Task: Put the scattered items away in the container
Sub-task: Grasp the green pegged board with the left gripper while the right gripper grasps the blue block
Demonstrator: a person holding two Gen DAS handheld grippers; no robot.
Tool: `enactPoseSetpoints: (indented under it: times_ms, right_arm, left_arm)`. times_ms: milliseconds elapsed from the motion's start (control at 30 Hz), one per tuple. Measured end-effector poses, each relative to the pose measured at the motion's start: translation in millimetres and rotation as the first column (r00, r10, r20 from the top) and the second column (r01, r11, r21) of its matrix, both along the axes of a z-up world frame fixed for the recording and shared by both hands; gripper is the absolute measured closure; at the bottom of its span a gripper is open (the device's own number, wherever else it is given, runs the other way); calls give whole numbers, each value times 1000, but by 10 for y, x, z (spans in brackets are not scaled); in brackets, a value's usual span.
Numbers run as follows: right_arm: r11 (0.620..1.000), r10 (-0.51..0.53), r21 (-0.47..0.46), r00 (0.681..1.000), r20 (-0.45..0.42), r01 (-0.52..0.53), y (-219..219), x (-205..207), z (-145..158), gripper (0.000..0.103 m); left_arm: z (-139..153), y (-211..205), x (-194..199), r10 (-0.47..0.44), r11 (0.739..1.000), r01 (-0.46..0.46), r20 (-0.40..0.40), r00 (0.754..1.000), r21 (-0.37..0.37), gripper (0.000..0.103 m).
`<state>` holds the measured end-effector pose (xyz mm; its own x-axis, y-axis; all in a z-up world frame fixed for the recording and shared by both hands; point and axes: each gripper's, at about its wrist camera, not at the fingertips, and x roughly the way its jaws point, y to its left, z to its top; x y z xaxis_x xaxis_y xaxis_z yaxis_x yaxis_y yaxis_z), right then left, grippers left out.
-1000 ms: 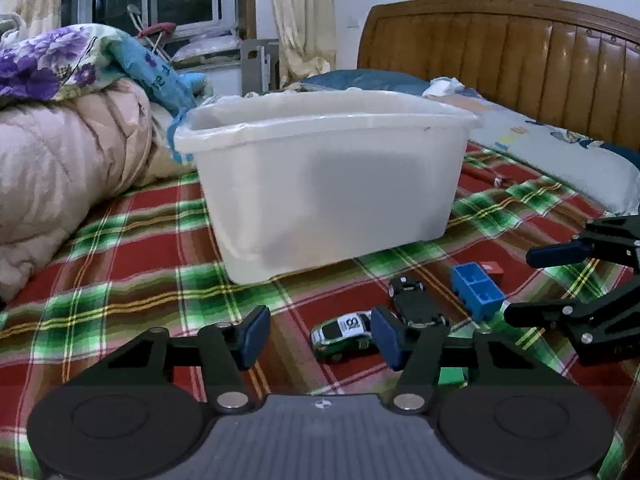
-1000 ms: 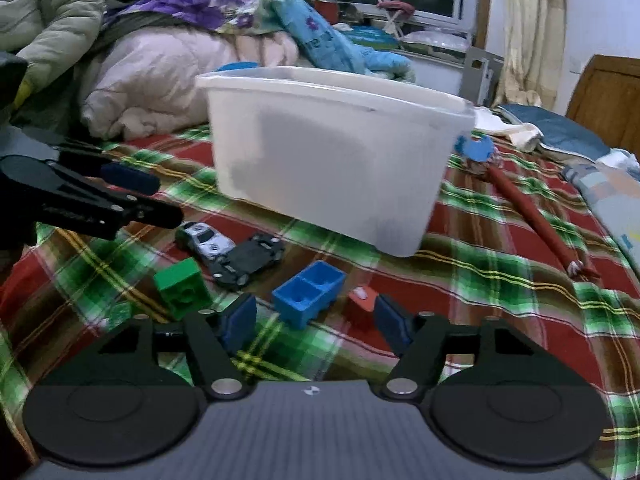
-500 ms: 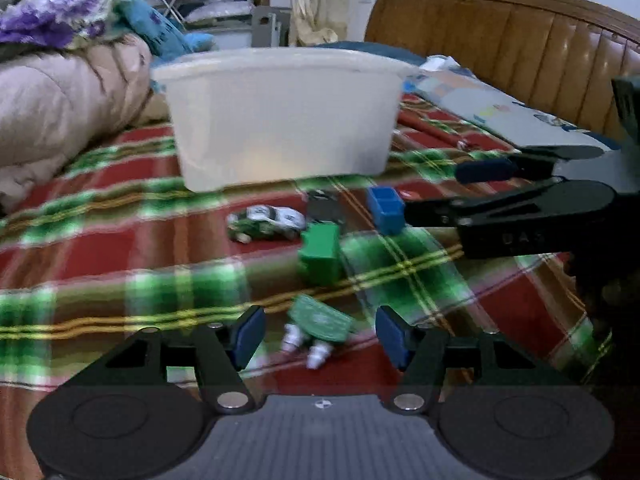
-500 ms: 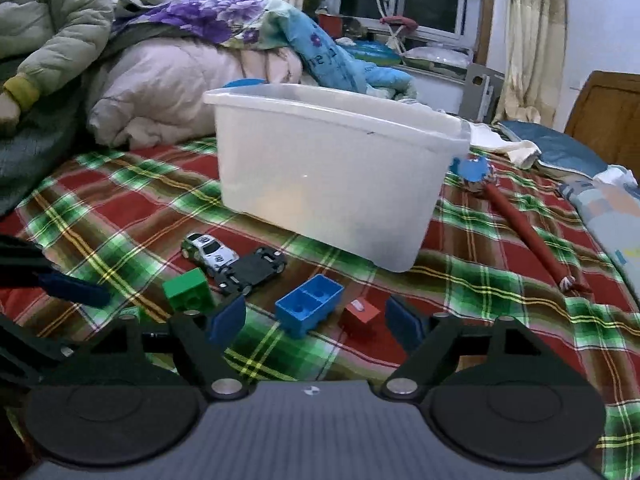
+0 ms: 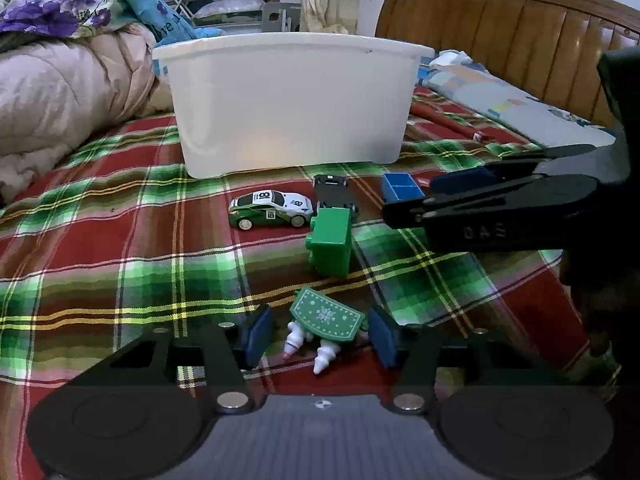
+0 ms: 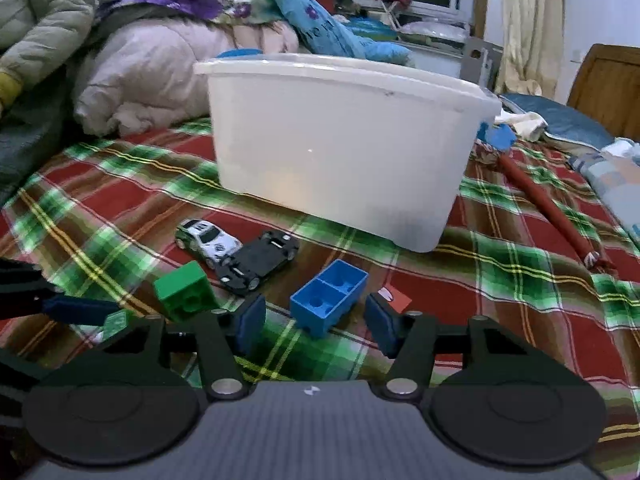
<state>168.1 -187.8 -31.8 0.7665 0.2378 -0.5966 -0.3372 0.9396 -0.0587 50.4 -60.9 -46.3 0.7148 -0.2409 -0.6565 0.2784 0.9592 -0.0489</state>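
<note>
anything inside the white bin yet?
Not visible. Both wrist views see the white bin from below rim height, so its inside is hidden; the cloudy wall shows only a faint glow. Toy car and green block lie outside, in front.

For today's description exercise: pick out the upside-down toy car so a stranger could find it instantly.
Start at the big white tub on the plaid bedspread. Just in front of it lie two toy cars touching. The one you want is the black car, flipped chassis-up, unlike the white-and-green racer beside it.
</note>
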Motion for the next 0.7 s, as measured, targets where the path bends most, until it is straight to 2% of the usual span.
enactPoseSetpoints:
  times_ms: [167, 200, 233, 267, 300, 333, 700]
  right_arm:
    - [999, -31, -9, 999, -10, 31, 34, 64, -75, 44]
    - [999, -38, -14, 999, -10, 38, 39, 76, -95, 49]
    - [999, -44, -9, 999, -13, 44, 34, 90, -107, 60]
    - [999, -46, 2, 999, -19, 46, 25, 104, -118, 64]
    - [999, -51, 5, 998, -20, 51, 23, 111, -120, 64]
    - [999, -52, 3, 998, -17, 52, 23, 112, -122, 65]
    - [999, -43, -7, 999, 20, 43, 23, 30, -41, 69]
  left_arm:
    - [-19, -17, 2, 3, 1000, -3, -2, 1000, 5, 47]
    - [-20, -20, 3, 0, 1000, 0, 0, 1000, 6, 47]
    - [-21, -23, 0, -4, 1000, 4, 3, 1000, 8, 49]
    - [-24, -27, -1, -7, 1000, 7, 5, 1000, 10, 51]
    - [-27, -25, 1, -8, 1000, 7, 6, 1000, 12, 56]
    - [-28, -17, 5, -6, 1000, 6, 6, 1000, 8, 57]
    - [56, 38, 19, 7, 1000, -6, 11, 1000, -22, 57]
